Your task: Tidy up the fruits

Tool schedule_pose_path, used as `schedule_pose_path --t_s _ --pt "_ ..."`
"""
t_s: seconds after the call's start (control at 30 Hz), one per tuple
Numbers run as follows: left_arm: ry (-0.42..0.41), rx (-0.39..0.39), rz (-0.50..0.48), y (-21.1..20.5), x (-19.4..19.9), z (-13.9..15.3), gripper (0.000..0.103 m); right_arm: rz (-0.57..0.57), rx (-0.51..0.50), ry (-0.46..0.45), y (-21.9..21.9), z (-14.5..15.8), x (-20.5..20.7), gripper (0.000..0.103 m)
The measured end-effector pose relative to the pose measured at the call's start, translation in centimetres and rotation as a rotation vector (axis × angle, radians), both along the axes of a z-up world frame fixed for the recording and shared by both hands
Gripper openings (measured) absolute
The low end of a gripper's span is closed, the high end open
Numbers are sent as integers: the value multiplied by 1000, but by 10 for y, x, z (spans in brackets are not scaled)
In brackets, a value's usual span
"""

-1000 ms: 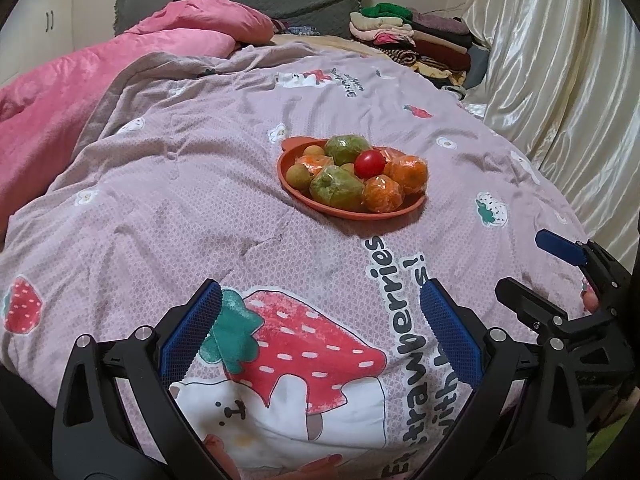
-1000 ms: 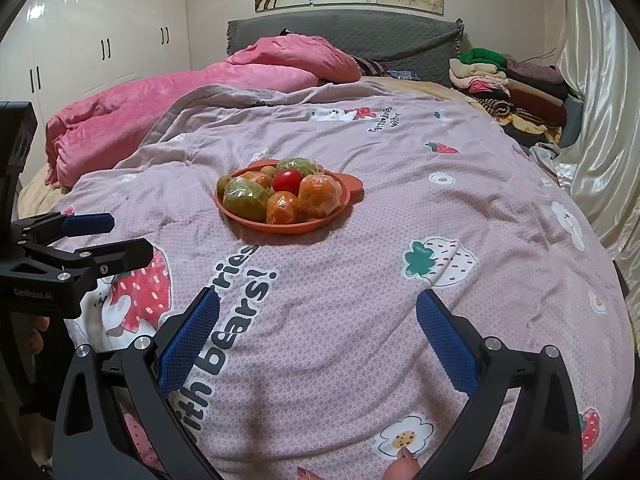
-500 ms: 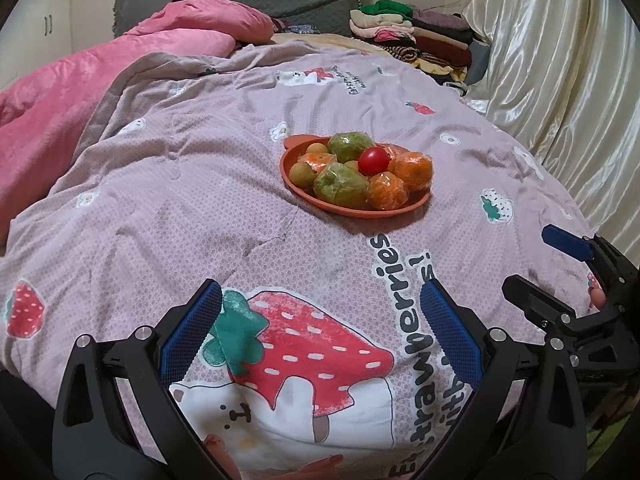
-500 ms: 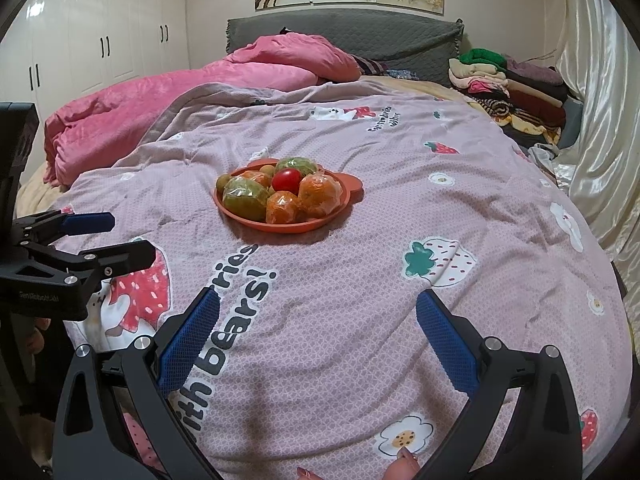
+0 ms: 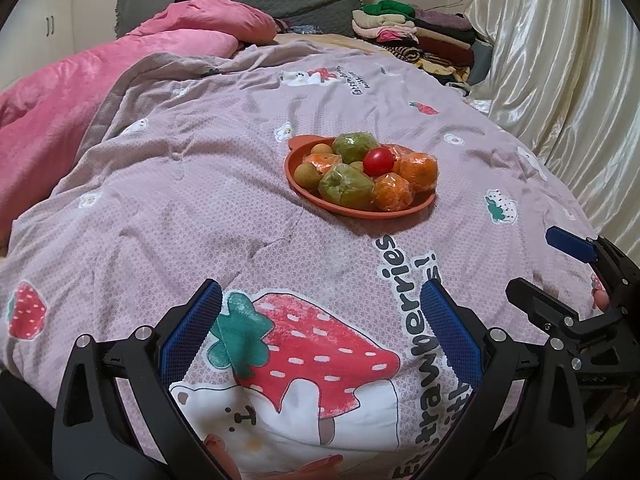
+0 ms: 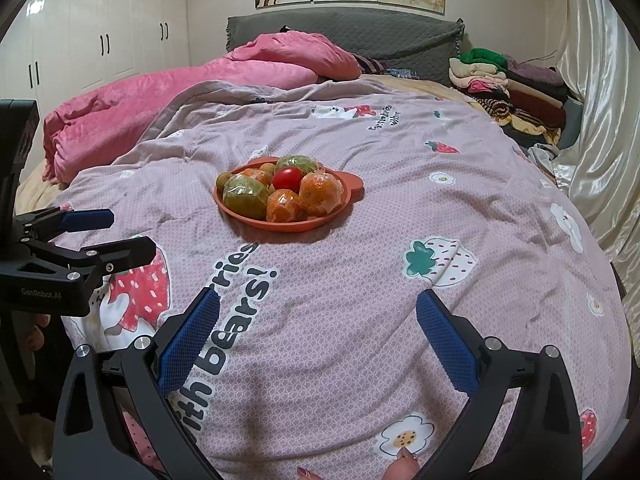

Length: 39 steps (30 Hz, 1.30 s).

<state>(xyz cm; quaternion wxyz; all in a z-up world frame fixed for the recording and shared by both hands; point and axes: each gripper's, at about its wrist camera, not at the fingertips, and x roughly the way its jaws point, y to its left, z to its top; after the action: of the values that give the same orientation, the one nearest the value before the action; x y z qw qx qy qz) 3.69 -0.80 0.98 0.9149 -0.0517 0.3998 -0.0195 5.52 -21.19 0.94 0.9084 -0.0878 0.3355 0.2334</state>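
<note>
The orange plate (image 5: 298, 148) sits near the middle of the bed on a mauve quilt (image 5: 160, 184), well ahead of both grippers, with only bare quilt between them and it. The plate is shallow and oval, with a small rounded ear on its rim. It holds a heap of fruit: 2 green fruits (image 5: 347, 185) and several oranges (image 5: 418, 170) in crinkled clear wrap, a glossy red tomato (image 5: 378, 161) on top, and small brownish-green round fruits (image 5: 307, 169) at the plate's left edge.

The quilt has a fine dotted weave printed with strawberries, bears and black lettering, and lies in soft creases. A rumpled pink plush blanket (image 6: 168, 100) is bunched at its far left, against a grey padded headboard (image 6: 360, 32). Folded clothes (image 6: 504, 80) are stacked at the far right, beside a shiny cream curtain (image 6: 600, 120). White wardrobe doors (image 6: 100, 40) line the left wall.

The left gripper (image 5: 320, 332) hangs over the strawberry print with its blue ridged pads spread wide, holding nothing. The right gripper (image 6: 316, 332) is likewise wide apart and empty, above the lettering.
</note>
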Motion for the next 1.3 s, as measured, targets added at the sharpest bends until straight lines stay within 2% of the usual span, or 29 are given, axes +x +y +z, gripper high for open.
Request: schedule_pose_path --t_s 0.5,0.77,1.03,1.1,1.17,1.3 --pt "9 -21 1 3 0 -2 93 -19 -11 18 1 -8 2 98" --pt "7 -8 4 4 -1 -3 93 -24 -17 17 3 -8 3 98" --pt "39 71 59 5 4 -7 93 -26 -24 24 5 -9 5 98" --pt "20 61 83 10 3 -5 93 -29 -26 29 4 -10 8 98" --pt "-35 53 93 16 -1 1 93 -31 -30 33 5 -11 12 98" --pt "-29 8 124 43 18 11 93 -63 -34 23 -6 -9 30 98"
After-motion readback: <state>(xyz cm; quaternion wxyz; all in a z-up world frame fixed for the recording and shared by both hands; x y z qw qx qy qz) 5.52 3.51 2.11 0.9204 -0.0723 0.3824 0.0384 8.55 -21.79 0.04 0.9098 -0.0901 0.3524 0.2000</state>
